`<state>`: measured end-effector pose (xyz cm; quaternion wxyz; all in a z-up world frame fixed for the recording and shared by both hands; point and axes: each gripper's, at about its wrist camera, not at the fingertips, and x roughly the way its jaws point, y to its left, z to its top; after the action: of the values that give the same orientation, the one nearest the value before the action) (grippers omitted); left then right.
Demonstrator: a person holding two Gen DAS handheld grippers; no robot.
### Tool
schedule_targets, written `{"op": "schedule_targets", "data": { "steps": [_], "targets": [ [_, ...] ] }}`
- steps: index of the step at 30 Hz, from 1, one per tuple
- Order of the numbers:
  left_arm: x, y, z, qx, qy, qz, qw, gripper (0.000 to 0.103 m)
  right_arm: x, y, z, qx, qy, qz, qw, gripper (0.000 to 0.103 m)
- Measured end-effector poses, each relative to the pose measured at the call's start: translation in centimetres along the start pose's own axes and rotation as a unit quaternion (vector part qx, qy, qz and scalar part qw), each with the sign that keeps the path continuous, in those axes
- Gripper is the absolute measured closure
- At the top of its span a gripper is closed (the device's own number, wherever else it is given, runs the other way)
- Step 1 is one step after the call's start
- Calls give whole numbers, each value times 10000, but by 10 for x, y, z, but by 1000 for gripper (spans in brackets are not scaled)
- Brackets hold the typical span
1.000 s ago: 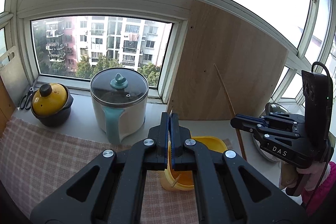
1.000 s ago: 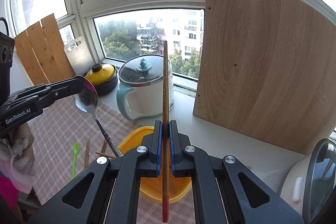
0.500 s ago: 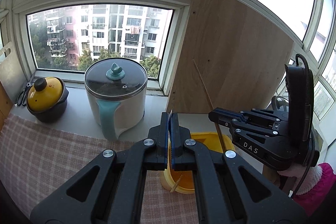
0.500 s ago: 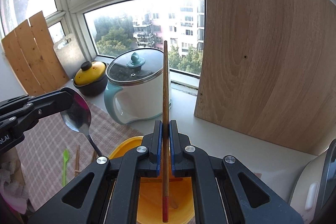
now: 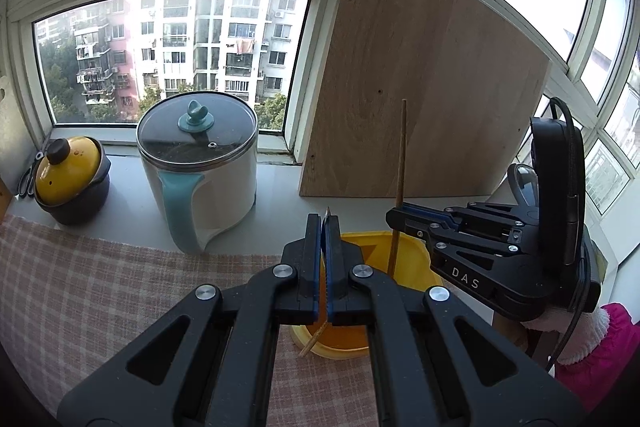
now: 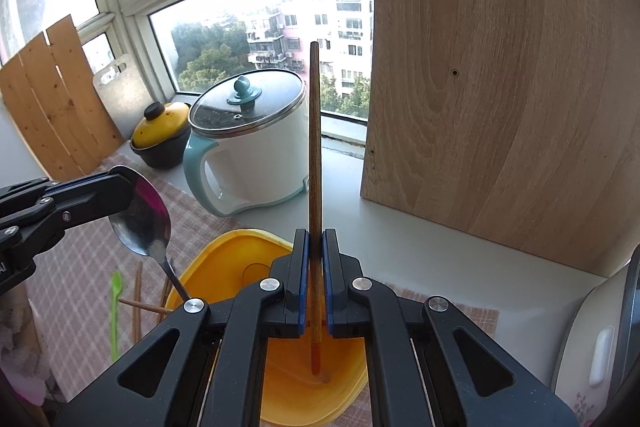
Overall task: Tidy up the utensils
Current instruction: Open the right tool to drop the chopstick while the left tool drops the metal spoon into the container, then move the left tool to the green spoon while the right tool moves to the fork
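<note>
1. The yellow bin [image 6: 224, 267] sits low in the centre of both views on the checked surface [image 5: 100, 287], and both my loads hang over it.
2. My right gripper [image 6: 315, 267] has its jaws clamped on an upright chopstick [image 6: 314, 147]; its red tip already dips inside the bin.
3. My left gripper [image 5: 324, 259] has its jaws fully closed on the bowl of a spoon [image 6: 142, 215], at the left edge of the right view, handle slanting down to the bin's rim.
4. Neither piece is released yet, so I judge this drop only half done.
5. Left to collect: loose chopsticks [image 6: 138, 303] and a green spoon [image 6: 115, 307] lying on the surface, lower left.
</note>
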<state>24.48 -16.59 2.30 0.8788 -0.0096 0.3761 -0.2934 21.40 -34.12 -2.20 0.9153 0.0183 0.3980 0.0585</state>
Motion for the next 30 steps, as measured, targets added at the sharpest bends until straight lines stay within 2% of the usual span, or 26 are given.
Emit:
{"op": "schedule_targets", "data": {
  "steps": [6, 10, 12, 16, 22, 26, 30],
  "targets": [
    [3, -6, -3, 18, 106, -164, 9998, 103, 0, 0, -9, -29, 96, -4, 10000, 98],
    [-1, -7, -3, 1, 66, -152, 9999, 98, -4, 0, -13, -48, 84, -75, 9999, 97],
    [-4, -7, -4, -19, 37, -152, 9999, 97, -7, -1, -14, -32, 75, -85, 9999, 92],
    [-13, -4, -6, -29, -28, -113, 9999, 97, -17, -3, -15, 35, -67, -207, 9998, 60],
    [-29, 0, -12, -106, -98, -40, 9999, 97, -30, 1, -18, 54, -195, -264, 9994, 57],
    [-39, 3, -17, -148, -121, -12, 9998, 97, -38, 5, -24, 49, -243, -307, 9992, 46],
    [-49, 5, -23, -187, -111, -50, 9998, 97, -48, 11, -32, 31, -286, -392, 9988, 42]
  ]
}}
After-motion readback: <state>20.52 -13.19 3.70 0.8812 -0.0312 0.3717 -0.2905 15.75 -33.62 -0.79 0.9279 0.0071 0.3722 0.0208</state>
